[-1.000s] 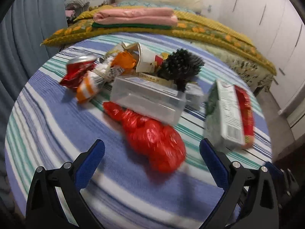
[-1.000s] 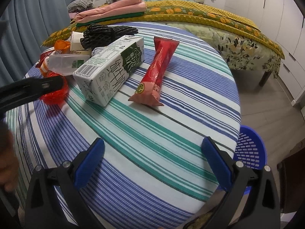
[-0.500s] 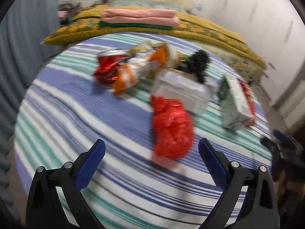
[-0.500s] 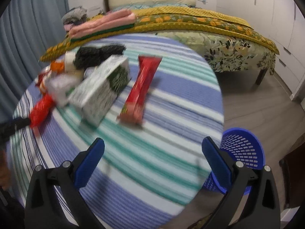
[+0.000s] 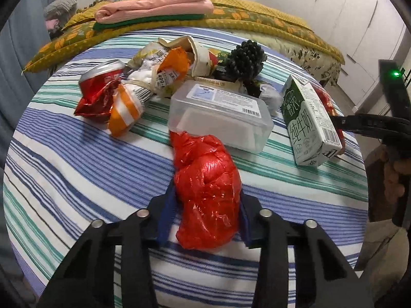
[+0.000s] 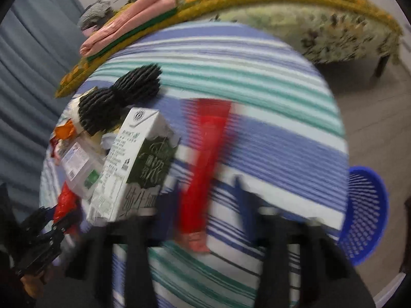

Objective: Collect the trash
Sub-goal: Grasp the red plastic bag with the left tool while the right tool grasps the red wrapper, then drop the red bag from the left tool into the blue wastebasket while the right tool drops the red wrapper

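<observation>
We see a round table with striped cloth (image 5: 77, 169), bed (image 5: 282, 25) behind it under a yellow quilt, grey-blue curtain (image 6: 28, 59) on the left, white wardrobe doors (image 5: 359, 20) right, wood-look floor (image 6: 364, 107).

A round bench (image 5: 77, 169) under a blue, green and white striped cloth carries the litter: a red bag (image 5: 205, 187) nearest, a clear box (image 5: 221, 118) touching it behind, a milk carton (image 5: 308, 123) to the right, a red wrapper (image 6: 205, 159) beside the carton, a crushed can (image 5: 102, 77), crumpled packets (image 5: 164, 69) and black netting (image 5: 246, 56) farther back. A blue basket (image 6: 367, 213) stands on the floor (image 6: 372, 118).
</observation>
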`<state>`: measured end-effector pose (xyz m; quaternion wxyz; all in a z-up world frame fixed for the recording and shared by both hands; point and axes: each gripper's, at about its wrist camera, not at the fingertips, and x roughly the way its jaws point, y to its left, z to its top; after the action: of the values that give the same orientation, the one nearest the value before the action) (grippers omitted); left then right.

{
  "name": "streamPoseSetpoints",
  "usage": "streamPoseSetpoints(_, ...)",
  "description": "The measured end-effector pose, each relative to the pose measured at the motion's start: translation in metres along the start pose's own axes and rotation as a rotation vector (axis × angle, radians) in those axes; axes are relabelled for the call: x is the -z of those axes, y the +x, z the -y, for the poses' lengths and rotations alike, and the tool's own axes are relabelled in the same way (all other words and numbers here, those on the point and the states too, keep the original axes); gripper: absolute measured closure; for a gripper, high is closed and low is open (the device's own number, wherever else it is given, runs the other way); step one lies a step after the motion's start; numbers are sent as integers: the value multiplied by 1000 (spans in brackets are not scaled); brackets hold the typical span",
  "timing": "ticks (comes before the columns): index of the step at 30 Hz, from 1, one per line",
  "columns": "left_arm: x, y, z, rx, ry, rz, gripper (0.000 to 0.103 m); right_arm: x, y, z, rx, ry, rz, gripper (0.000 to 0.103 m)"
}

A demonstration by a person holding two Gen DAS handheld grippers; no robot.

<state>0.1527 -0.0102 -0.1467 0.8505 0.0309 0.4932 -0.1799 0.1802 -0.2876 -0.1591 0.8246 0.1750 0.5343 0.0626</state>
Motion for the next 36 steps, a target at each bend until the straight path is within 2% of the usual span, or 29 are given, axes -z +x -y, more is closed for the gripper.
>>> streamPoseSetpoints(1,3,-4,-1,3,-8,8,65,1,-3,1,-9,2,4,85)
streamPoseSetpoints(3,12,-16,-5,16,-26,31,66,5,-13,2,-18,-13,23,87)
streamPoseSetpoints(7,23,-46,-6,58,-73,82,67,16,-44,4,-51,-43,79,88)
streamPoseSetpoints(10,20,-65,9,112,-82,121,67,20,-69,15,-48,-57,119,88)
streamPoseSetpoints(14,3,-78,57,207,-29,152,67,27,-97,49,-1,-52,142,88)
streamPoseSetpoints(18,-14,-76,133,315,78,150,66,39,-114,105,109,-7,146,88)
streamPoseSetpoints(23,-29,-41,235,402,203,87,66,56,-113,176,187,80,113,88)
streamPoseSetpoints(30,-27,42,342,411,307,-25,66,73,-95,258,231,201,64,88)
streamPoseSetpoints(36,-22,117,384,411,322,-87,64,77,-86,297,209,255,45,88)
